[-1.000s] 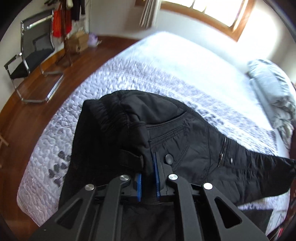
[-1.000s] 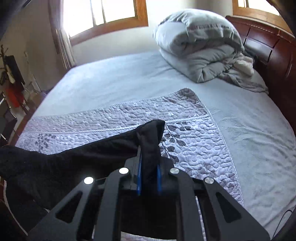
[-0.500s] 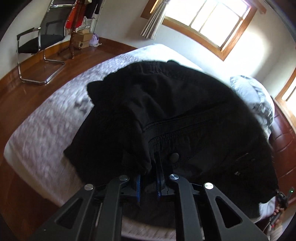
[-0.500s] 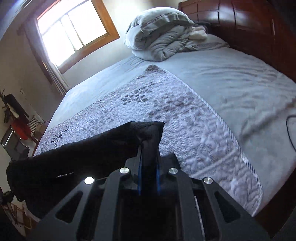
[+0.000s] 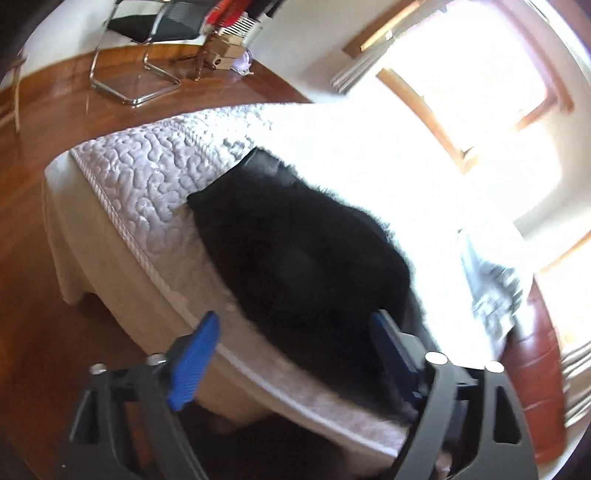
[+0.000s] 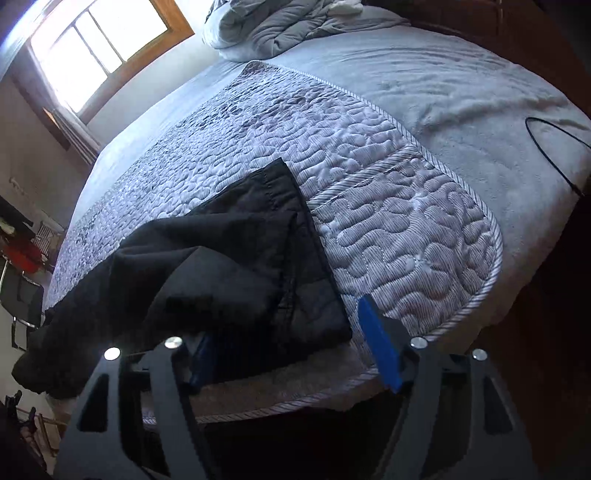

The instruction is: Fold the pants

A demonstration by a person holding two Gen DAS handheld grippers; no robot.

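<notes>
The left gripper (image 5: pixel 295 350) points down at the near edge of the bed, rolled to one side, its jaws spread wide after just opening; the blue pads (image 5: pixel 194 358) press on nothing, though the dark cloth of the pants (image 5: pixel 295 251) lies between them and close against the right-hand pad. The right gripper (image 6: pixel 291 343) also tilts downward over the bed edge, its jaws likewise just opened and standing well apart. One blue pad (image 6: pixel 380 347) is clear of the cloth, the other is half hidden in shadow under the pant legs, and neither grips.

The pants (image 6: pixel 229 258) lie released on the quilted runner (image 6: pixel 388 206) that crosses the foot of the bed, stretched along the near edge. From the right wrist view the leg ends lie one over the other, hems toward the runner's corner. From the left wrist view the waist end is a dark, blurred mound.

Beyond the runner spreads a pale grey blanket (image 6: pixel 461 85), with a thin black cable (image 6: pixel 546 147) lying at its right side. A bundled grey duvet (image 6: pixel 277 22) sits at the head of the bed. Farther off are a wood-framed window (image 6: pixel 96 48), a polished wooden floor (image 5: pixel 55 122) and a chrome-framed chair (image 5: pixel 147 26).
</notes>
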